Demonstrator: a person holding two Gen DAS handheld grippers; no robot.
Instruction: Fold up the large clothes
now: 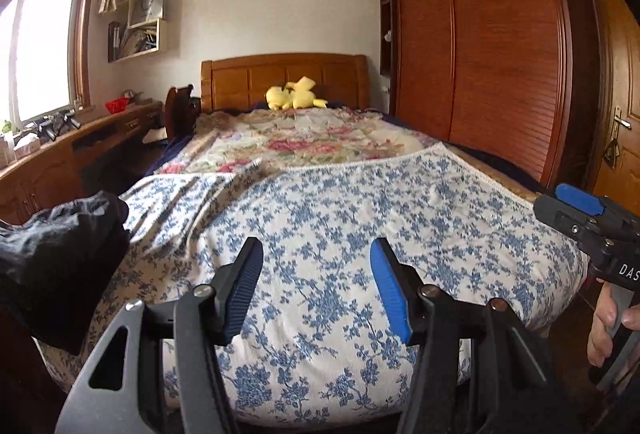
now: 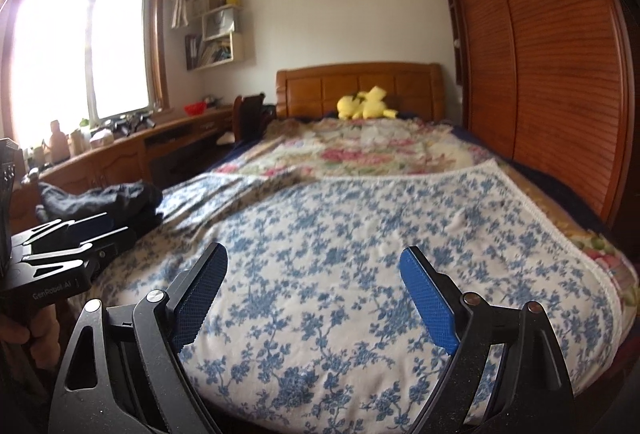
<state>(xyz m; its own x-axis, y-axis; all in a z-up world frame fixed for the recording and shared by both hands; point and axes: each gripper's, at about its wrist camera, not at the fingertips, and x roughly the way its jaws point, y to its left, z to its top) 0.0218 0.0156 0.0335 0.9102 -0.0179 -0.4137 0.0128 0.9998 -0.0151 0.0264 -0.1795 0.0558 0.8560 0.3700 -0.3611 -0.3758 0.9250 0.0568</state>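
Left gripper [image 1: 316,286] hovering over blanket [image 1: 340,218], fingers spread wide, gripping nothing. Right gripper [image 2: 314,298] likewise: fingers wide, nothing between them. Dark clothes [image 2: 100,199] lying bunched at left edge of frame on bed [image 2: 360,153]. Yellow plush [image 1: 294,97] sitting by headboard [image 1: 284,73].

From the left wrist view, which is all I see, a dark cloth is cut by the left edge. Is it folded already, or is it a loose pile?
Observer: The dark clothes are a loose, crumpled pile at the left edge of the blue floral blanket, not folded.
Operator: I see only a part of the right gripper. Is it open?
Observer: Yes. The right gripper has its jaws wide apart and holds nothing.
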